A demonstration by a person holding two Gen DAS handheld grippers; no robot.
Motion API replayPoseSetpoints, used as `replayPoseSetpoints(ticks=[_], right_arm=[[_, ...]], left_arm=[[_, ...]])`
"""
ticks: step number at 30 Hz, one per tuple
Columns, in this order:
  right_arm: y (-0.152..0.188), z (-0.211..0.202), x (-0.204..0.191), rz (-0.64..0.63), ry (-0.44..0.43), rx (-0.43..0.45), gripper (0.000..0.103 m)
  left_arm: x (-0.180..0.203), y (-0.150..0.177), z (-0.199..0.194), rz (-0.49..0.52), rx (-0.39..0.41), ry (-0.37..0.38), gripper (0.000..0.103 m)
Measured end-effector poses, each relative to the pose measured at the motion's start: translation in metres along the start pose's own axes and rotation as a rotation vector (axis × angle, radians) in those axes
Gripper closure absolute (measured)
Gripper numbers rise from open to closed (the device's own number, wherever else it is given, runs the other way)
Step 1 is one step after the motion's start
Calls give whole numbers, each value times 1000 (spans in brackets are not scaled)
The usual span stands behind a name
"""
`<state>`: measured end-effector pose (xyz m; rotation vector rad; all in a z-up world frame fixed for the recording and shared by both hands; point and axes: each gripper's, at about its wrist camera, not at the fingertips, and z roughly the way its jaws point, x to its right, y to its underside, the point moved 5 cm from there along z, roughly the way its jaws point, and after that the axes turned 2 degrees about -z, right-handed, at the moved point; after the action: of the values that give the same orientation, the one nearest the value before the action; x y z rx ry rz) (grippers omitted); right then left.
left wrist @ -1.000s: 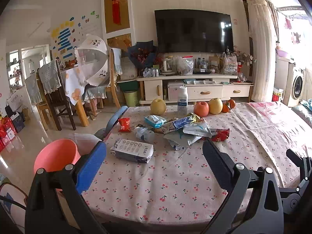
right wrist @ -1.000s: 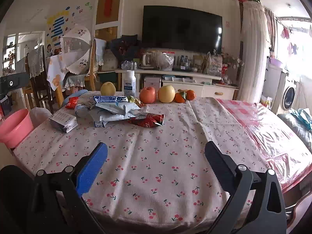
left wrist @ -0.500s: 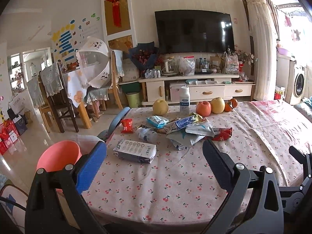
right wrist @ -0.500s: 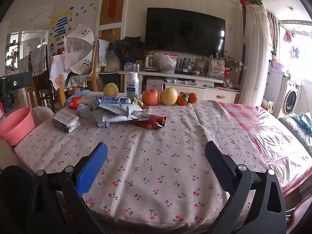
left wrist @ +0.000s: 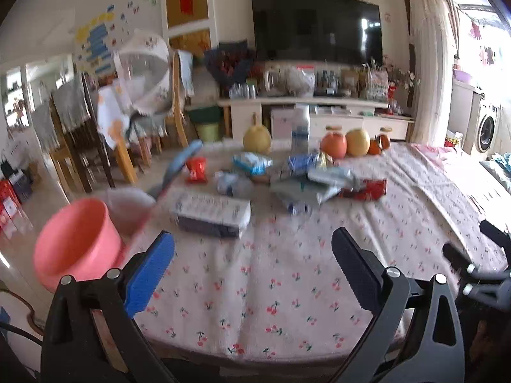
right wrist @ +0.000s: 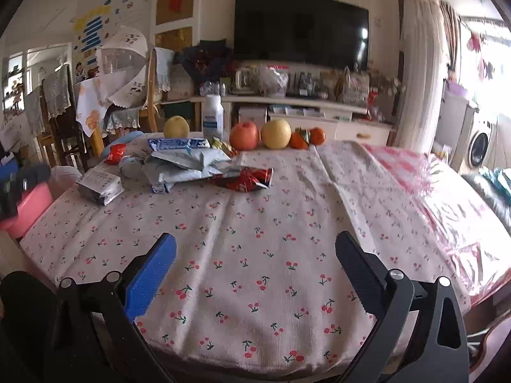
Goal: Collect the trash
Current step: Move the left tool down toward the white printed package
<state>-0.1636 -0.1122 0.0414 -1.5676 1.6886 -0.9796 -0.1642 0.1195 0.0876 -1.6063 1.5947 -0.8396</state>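
Trash lies at the far side of a cherry-print tablecloth point(left wrist: 255, 274): a grey-white carton point(left wrist: 210, 214), a red wrapper point(left wrist: 367, 189), pale blue bags point(left wrist: 329, 178), a small red packet point(left wrist: 195, 169). In the right wrist view the carton point(right wrist: 99, 185), red wrapper point(right wrist: 246, 178) and bags point(right wrist: 188, 166) lie at left-centre. A pink bin point(left wrist: 76, 242) stands off the table's left edge, also in the right wrist view point(right wrist: 25, 210). My left gripper point(left wrist: 252, 265) is open and empty over the near table. My right gripper point(right wrist: 255, 271) is open and empty, nearer the table's middle.
Fruit point(right wrist: 274, 134) and a white bottle point(right wrist: 213, 119) stand along the table's far edge. Chairs point(left wrist: 76, 146) and a covered table stand at left. A TV cabinet point(left wrist: 319, 118) is behind. A shiny red cloth point(right wrist: 431, 185) covers the table's right part.
Both grippers have moved forward toward the trash; the table fills more of each view. The left view is blurred from motion. Both jaws stay open.
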Motion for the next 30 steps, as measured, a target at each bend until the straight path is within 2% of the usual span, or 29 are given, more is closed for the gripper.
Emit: replayPoseSetpoints(ticks=[4,11,16,19,23,30], right_arm=[[1,13,6,21,-14,-42,4],[-5,41,9,24,-51,-87,4],[-14,69,18,61,-87,-125,4],[-19,89,28,99,-98,-159,4],[-28,116,41,134,-105,-184,5],[-42,156,52,199,-170,-221,6]], left_arm=[[-25,12,18,-52,-35,16,4],[-78,10,41,-202,-62,-3,4],[-102,9,70,-403,-135,50,4],[-101,8,88,-518,-183,84,4],[-85,2,112,-587,-242,92,4],[-86,-2,159,-710,-318,2,4]])
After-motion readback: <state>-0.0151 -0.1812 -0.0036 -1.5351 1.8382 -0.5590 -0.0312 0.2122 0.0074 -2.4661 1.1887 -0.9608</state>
